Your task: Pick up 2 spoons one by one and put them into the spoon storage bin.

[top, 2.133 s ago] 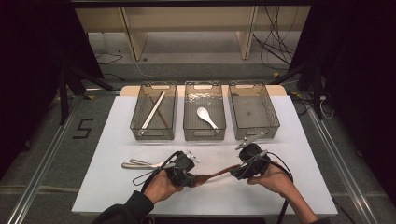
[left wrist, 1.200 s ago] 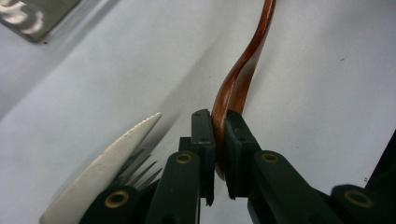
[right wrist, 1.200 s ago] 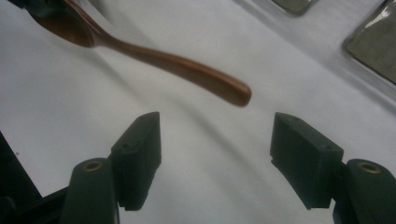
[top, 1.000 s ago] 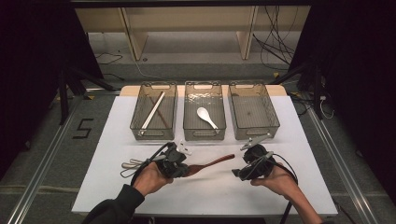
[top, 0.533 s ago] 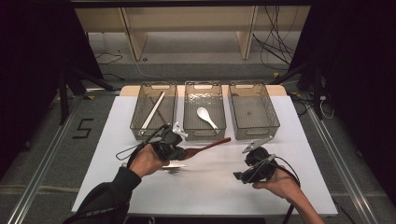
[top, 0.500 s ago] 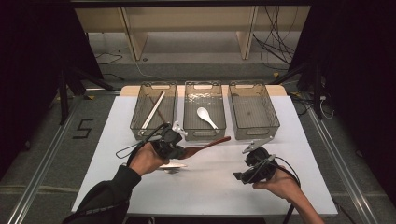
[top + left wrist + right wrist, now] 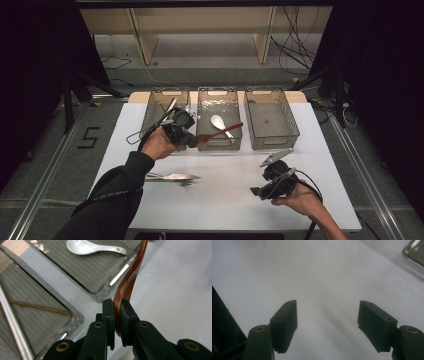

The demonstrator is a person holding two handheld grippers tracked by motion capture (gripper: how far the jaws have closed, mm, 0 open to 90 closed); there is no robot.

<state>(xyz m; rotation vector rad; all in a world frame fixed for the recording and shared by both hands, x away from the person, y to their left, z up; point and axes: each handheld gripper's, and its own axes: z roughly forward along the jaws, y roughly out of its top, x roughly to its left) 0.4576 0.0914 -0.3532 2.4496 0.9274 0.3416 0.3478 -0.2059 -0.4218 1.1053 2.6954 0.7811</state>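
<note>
My left gripper (image 7: 192, 140) (image 7: 117, 306) is shut on a brown wooden spoon (image 7: 220, 131) (image 7: 130, 277), held above the front rim of the middle bin (image 7: 219, 142). The spoon's far end reaches over that bin, where a white ceramic spoon (image 7: 219, 123) (image 7: 93, 248) lies. The left bin (image 7: 152, 112) holds wooden chopsticks (image 7: 37, 306). My right gripper (image 7: 256, 192) (image 7: 327, 325) rests low at the table's front right, open, with nothing but white tabletop between its jaws.
A third, right bin (image 7: 270, 117) stands at the back with nothing visible in it. Metal cutlery (image 7: 172, 177) lies on the white table (image 7: 220, 200) near the left forearm. Dark floor and rails flank the table.
The left hand has carried the wooden spoon up and away from the front, from the table's middle to the bins. The right gripper has stayed in place.
</note>
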